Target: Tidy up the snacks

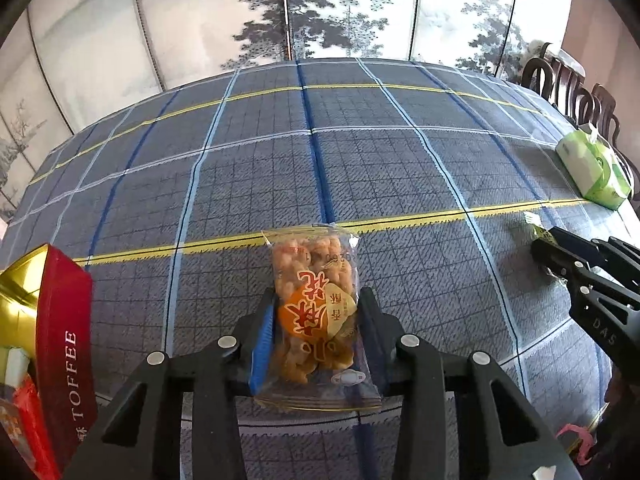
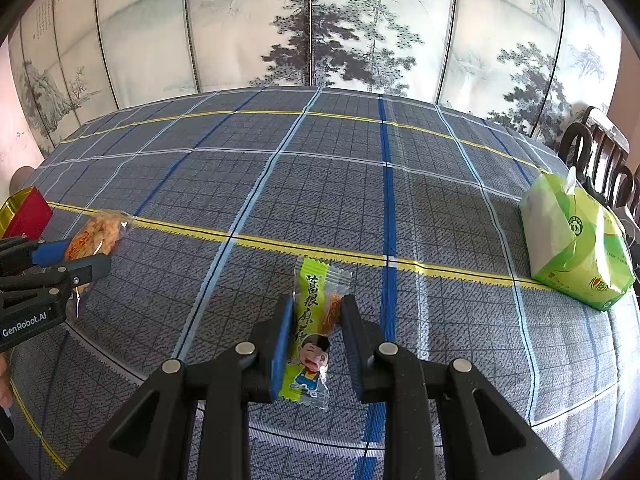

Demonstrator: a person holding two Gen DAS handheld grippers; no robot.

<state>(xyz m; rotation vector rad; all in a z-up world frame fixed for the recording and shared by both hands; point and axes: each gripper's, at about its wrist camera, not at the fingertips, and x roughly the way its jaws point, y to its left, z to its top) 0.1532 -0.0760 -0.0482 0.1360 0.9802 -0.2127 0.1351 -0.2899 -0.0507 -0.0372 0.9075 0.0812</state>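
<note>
My left gripper (image 1: 318, 300) is shut on a clear snack bag (image 1: 314, 300) of orange-brown twists with an orange label, held above the checked tablecloth. The same bag shows in the right wrist view (image 2: 98, 232) between the left gripper's fingers (image 2: 80, 258). My right gripper (image 2: 316, 306) is shut on a small green snack packet (image 2: 312, 336) with a cartoon boy. In the left wrist view the right gripper (image 1: 552, 246) sits at the far right with the green packet's tip (image 1: 534, 222) showing. A red and gold toffee box (image 1: 64, 344) stands open at the left with snacks inside.
A green tissue pack (image 2: 576, 240) lies at the table's right edge; it also shows in the left wrist view (image 1: 592, 172). Dark wooden chairs (image 2: 600, 156) stand behind it. A painted folding screen (image 2: 320, 28) runs behind the table. The toffee box corner (image 2: 26, 210) shows far left.
</note>
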